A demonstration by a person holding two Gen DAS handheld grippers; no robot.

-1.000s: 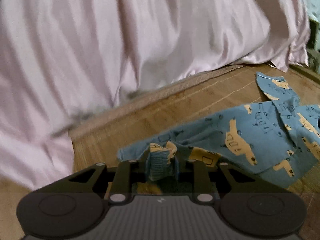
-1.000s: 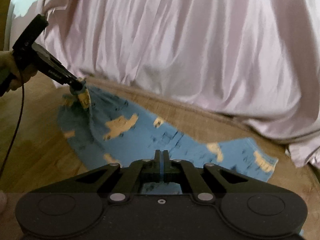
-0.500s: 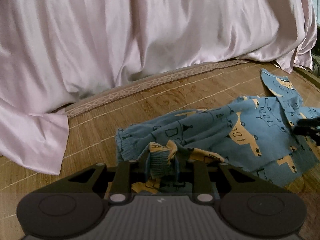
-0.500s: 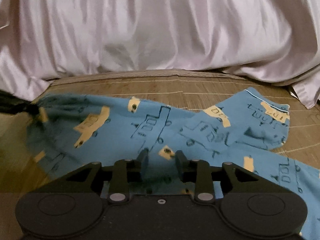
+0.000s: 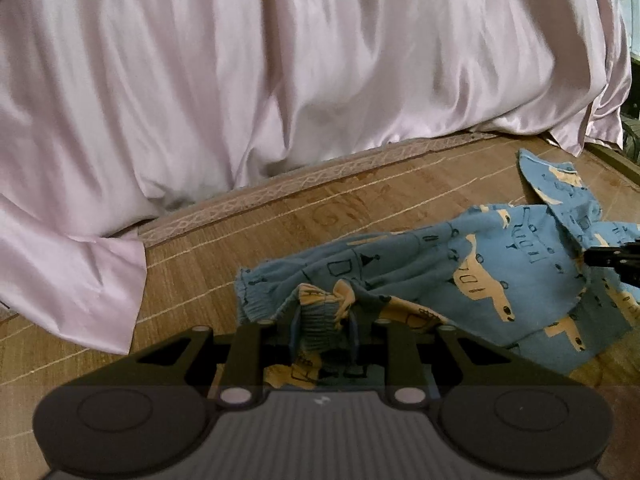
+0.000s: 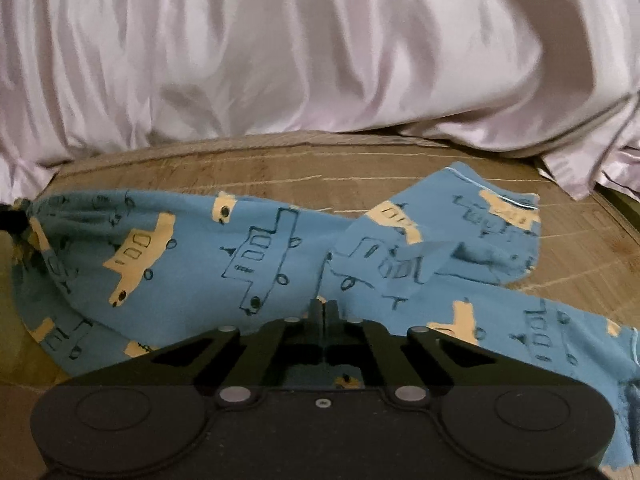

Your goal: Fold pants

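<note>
Starting with the left wrist view: the left gripper (image 5: 323, 330) sits at lower centre, its jaws clamped on a bunched wad of ribbed waistband. The pants (image 5: 492, 280), blue with yellow and outlined vehicle prints, spread from the jaws toward the right edge of the frame, lying rumpled on the woven mat (image 5: 320, 216). One leg end stands folded at the upper right of the garment. A dark tool tip, judged to be the other gripper, enters at the right edge and meets the cloth. A pink satin sheet (image 5: 280, 72) fills the upper half.

Right wrist view: the right gripper (image 6: 324, 312) sits at lower centre with its fingers pressed together; a thin layer of cloth appears pinched between them, near where the legs join. The pants (image 6: 192, 264) stretch across the middle band of the frame, a leg end turned over at centre right.

Handling, as a judgement: the fabric is light, soft and limp, holds no shape, and sags between the grip points. It is neither fragile nor notably slippery. Take hold at the elastic waistband and at the hems or crotch seam, where thicker layers give the jaws purchase. Keep the span taut to prevent creases.
</note>
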